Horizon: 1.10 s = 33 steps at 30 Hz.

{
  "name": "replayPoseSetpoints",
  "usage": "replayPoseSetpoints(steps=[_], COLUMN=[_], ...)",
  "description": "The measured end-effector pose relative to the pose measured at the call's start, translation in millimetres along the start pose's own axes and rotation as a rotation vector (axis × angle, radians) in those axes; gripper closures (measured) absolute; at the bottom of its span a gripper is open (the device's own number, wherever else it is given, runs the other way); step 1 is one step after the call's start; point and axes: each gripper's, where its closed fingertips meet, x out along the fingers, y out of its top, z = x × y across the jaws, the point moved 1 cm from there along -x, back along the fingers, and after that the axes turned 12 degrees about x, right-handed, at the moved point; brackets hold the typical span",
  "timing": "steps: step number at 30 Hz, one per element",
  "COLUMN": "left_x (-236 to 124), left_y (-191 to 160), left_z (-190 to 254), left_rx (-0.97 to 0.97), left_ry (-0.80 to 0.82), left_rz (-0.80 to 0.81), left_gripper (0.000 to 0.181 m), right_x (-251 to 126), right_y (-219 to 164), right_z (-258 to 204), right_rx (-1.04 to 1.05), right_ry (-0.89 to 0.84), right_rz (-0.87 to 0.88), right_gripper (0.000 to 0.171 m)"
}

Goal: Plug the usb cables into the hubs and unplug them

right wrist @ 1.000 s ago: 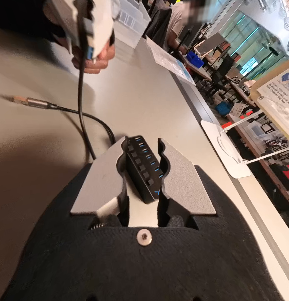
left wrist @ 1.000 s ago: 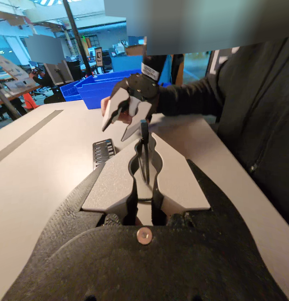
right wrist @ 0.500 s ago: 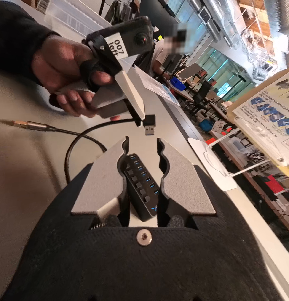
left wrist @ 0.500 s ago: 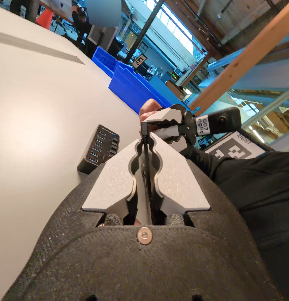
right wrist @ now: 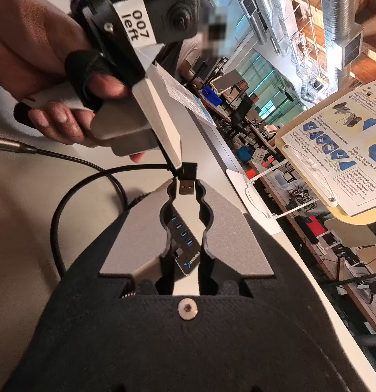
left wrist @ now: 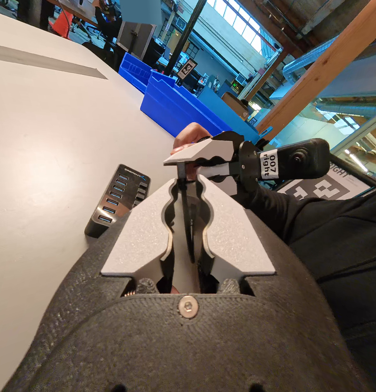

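Pinching the black cable [right wrist: 140,168] just behind its plug [right wrist: 187,180], the left gripper [left wrist: 185,182] has its two grey fingers [left wrist: 144,231] drawn in at the tips around the cord, which runs down the middle of the gap between them in the left wrist view. The plug sticks out past the fingertips with its metal end pointing down, held in the air above the table. The right gripper [right wrist: 184,183] sits right at the plug: its fingers [right wrist: 231,235] are spread with a clear gap, and the metal end hangs between their tips without either one pressing it. From the left wrist view, the right gripper [left wrist: 183,163] comes in from the right, one flat finger lying over the top of the plug [left wrist: 181,170].

Below the plug the black hub [left wrist: 119,199] lies flat on the white table [left wrist: 55,127], its row of blue ports facing up and nothing plugged in where they show. The cable loops away over the table to a second metal-sleeved connector [right wrist: 11,146] lying on the surface at the left. Blue bins [left wrist: 174,101] stand at the far table edge.
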Motion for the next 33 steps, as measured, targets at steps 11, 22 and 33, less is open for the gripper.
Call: replayPoseSetpoints(steps=[11,22,33], left_x=[0.1,-1.0,-34.8], left_y=[-8.0,-1.5,38.9], left_z=[-5.4,4.2,0.9], left_rx=[0.056,0.107,-0.087], left_ry=[0.028,0.004,-0.145], left_rz=[-0.041,-0.026,0.193], left_gripper=[0.168,0.169,0.171], right_x=[-0.1,-5.3,-13.7], right_y=[-4.0,6.0,-9.2], right_z=[-5.2,-4.4,13.3], right_rx=[-0.026,0.002,-0.003], right_ry=[0.033,0.047,0.056], right_rz=[-0.009,0.046,-0.056], right_gripper=[0.156,0.156,0.140])
